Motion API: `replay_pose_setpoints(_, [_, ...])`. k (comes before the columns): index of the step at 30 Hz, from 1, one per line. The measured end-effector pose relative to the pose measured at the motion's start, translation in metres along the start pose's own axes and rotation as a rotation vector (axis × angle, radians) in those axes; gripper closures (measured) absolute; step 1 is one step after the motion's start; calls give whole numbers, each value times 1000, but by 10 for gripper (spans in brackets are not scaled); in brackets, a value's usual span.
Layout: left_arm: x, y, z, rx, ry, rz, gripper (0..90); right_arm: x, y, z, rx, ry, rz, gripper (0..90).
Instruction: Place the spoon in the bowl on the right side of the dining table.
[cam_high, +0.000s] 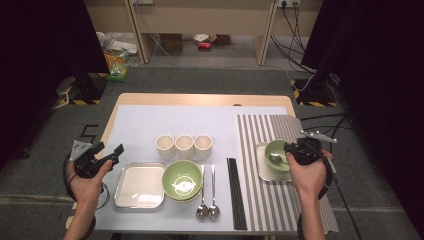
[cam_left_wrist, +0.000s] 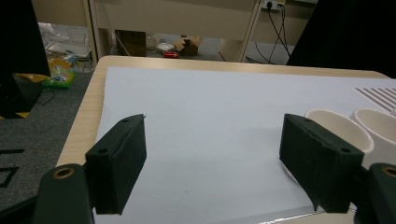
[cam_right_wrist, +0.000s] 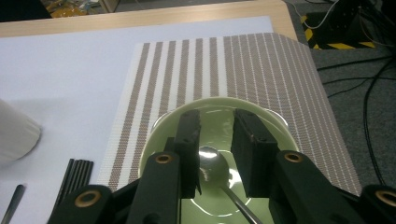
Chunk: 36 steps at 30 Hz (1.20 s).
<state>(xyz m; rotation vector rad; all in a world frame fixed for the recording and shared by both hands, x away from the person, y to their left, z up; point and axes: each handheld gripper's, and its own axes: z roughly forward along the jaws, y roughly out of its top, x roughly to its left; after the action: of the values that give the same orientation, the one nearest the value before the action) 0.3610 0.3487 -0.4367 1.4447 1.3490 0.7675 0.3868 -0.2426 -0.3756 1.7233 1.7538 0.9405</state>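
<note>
Place-setting step: right gripper (cam_right_wrist: 215, 154), jaws part-spread and pinching nothing, hovered over spoon (cam_right_wrist: 219, 170) lying in green bowl (cam_high: 276, 150) (mat's 3 o'clock side). Next, probably withdraw cleanly. Left gripper (cam_left_wrist: 210, 163) spread, idle.

Small bowl (cam_high: 276, 152): pale green, glossy
Spoon in it (cam_right_wrist: 215, 164): shiny silver
Placemat (cam_high: 270, 131): brown-and-white stripes, woven look
Big bowl (cam_high: 182, 179): same pale green
Three cups (cam_high: 184, 146): cream
Square tray (cam_high: 139, 185): silver rim, off-white face
Chopsticks (cam_high: 236, 192): black
Table cover (cam_high: 150, 125): pale lilac-white
Table edge (cam_high: 200, 99): light wood
Right gripper (cam_right_wrist: 215, 135): black jaws, brass-ringed holes
Left gripper (cam_left_wrist: 212, 156): black
</note>
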Motion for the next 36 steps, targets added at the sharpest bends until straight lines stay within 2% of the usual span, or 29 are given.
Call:
replay_pose_setpoints(22, [1,0,-1,-4,2,-3,223,37,4,13,24,56,-67,738])
replay_pose_setpoints(36, [1,0,-1,-2,1,-3,223,61,4,23,67,97,-104,750])
